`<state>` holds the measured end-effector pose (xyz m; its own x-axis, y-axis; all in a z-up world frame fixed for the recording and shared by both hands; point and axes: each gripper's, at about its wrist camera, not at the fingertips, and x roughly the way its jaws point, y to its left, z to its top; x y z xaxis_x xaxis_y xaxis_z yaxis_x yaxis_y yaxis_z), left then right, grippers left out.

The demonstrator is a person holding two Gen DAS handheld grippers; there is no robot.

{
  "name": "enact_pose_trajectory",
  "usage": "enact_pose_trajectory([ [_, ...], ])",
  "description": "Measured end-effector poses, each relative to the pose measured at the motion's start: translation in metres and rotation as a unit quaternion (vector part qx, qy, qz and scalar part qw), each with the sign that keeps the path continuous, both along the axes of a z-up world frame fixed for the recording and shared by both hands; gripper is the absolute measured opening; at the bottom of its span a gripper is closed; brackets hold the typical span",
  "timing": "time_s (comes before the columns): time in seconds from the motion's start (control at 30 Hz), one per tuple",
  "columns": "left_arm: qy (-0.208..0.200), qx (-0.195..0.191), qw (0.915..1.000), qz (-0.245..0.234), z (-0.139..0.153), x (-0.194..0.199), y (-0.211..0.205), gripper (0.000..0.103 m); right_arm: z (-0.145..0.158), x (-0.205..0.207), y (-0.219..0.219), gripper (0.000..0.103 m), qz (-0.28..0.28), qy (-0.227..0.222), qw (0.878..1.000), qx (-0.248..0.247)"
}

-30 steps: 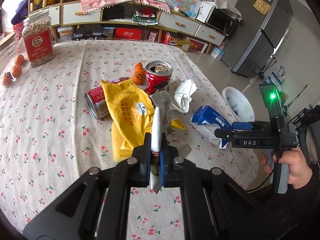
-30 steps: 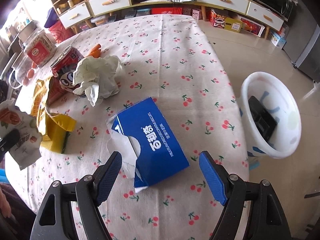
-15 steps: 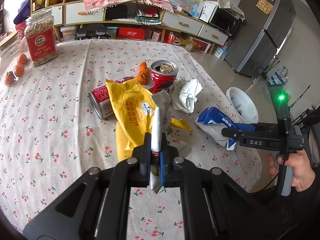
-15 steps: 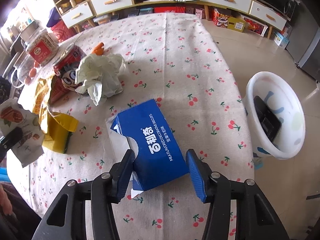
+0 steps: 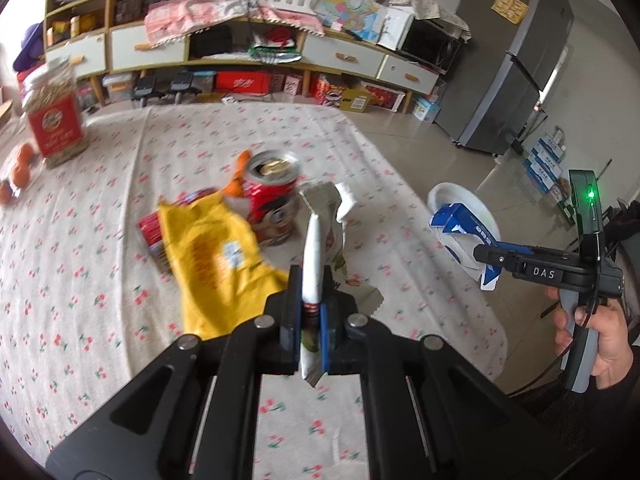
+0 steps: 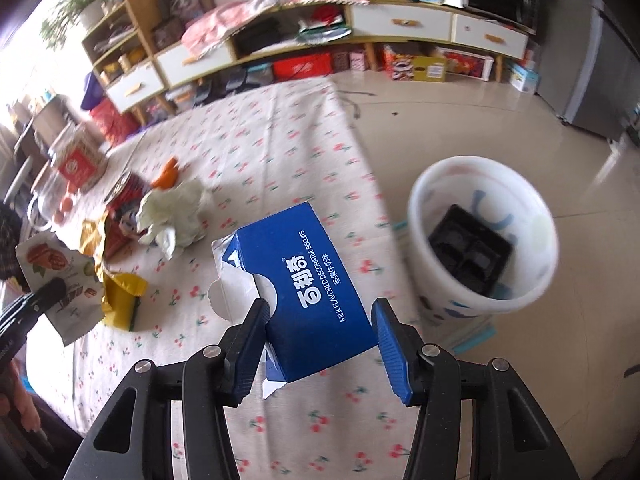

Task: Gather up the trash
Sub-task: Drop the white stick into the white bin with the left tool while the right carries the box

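My right gripper (image 6: 320, 336) is shut on a blue biscuit box (image 6: 308, 288) and holds it above the table edge, left of the white trash bin (image 6: 484, 304) on the floor. The box (image 5: 464, 236) and right gripper (image 5: 490, 258) also show in the left wrist view. My left gripper (image 5: 311, 312) is shut on a white snack wrapper (image 5: 313, 256), seen edge-on, above the table; the wrapper also shows in the right wrist view (image 6: 60, 280). On the table lie a yellow bag (image 5: 216, 256), a red can (image 5: 272, 188) and crumpled paper (image 6: 172, 216).
A black plastic tray (image 6: 470, 248) lies inside the bin. A second red can (image 5: 154, 228) lies under the yellow bag. A jar with a red label (image 5: 54, 120) and oranges (image 5: 22, 160) stand at the table's far left. Shelves and a fridge (image 5: 516, 60) are behind.
My right gripper closed on the blue box and lifted it off the table toward the bin. My left gripper, still holding the wrapper, shifted slightly.
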<state>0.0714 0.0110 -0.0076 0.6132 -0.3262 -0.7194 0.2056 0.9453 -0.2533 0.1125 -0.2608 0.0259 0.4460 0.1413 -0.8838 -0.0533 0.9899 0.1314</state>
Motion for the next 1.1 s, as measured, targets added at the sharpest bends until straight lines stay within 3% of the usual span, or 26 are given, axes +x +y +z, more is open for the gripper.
enact_pose_trajectory([
  [0.5, -0.013, 0.006, 0.9968, -0.079, 0.014, 0.042, -0.111, 0.008, 0.026, -0.016, -0.121, 0.054, -0.129, -0.037, 0.991, 0.027],
  [0.87, 0.023, 0.013, 0.9889, -0.146, -0.01, 0.093, -0.213, 0.008, 0.015, -0.028, -0.184, 0.054, -0.193, -0.024, 0.98, 0.05],
  [1.1, 0.022, 0.026, 0.985, -0.169, -0.027, 0.108, -0.264, 0.008, 0.004, -0.03, -0.205, 0.054, -0.215, -0.011, 0.975, 0.051],
])
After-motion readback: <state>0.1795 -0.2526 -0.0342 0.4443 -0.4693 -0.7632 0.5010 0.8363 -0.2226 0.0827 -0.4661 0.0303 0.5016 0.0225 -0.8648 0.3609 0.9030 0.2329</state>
